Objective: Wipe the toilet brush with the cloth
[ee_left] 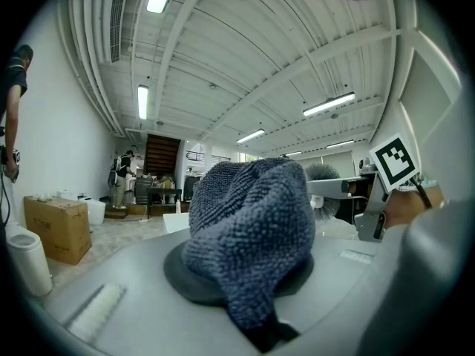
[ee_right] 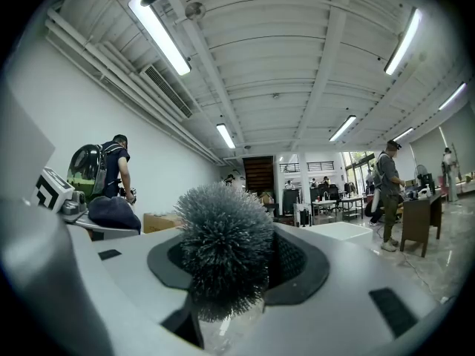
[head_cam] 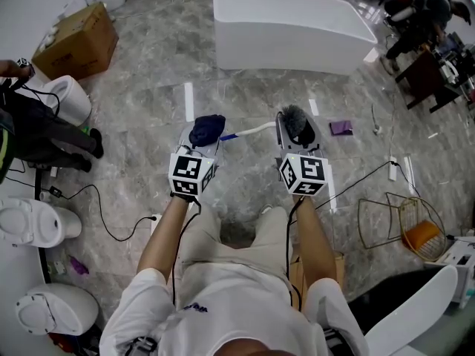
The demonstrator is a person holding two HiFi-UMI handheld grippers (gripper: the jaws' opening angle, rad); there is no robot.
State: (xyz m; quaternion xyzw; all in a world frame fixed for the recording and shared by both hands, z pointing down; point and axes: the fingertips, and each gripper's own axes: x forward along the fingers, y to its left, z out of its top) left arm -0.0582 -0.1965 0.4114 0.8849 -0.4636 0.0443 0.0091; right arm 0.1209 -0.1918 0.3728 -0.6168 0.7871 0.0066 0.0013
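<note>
My left gripper (head_cam: 203, 136) is shut on a bunched dark blue cloth (head_cam: 207, 128), which fills the middle of the left gripper view (ee_left: 249, 228). Beside it, my right gripper (head_cam: 297, 130) is shut on the toilet brush, close under its grey bristle head (head_cam: 297, 122). In the right gripper view that round bristle head (ee_right: 223, 247) sticks up between the jaws. The brush's white handle (head_cam: 252, 130) arcs left from the right gripper toward the cloth. Both grippers are held level in front of the person, side by side, a short gap apart. The cloth is not touching the bristles.
A white bathtub (head_cam: 293, 28) stands ahead, a cardboard box (head_cam: 78, 43) at far left. Toilets (head_cam: 33, 225) line the left edge beside a person (head_cam: 37, 132). A purple rag (head_cam: 341, 127), cables (head_cam: 356, 180) and a wire basket (head_cam: 404, 225) lie on the floor at right.
</note>
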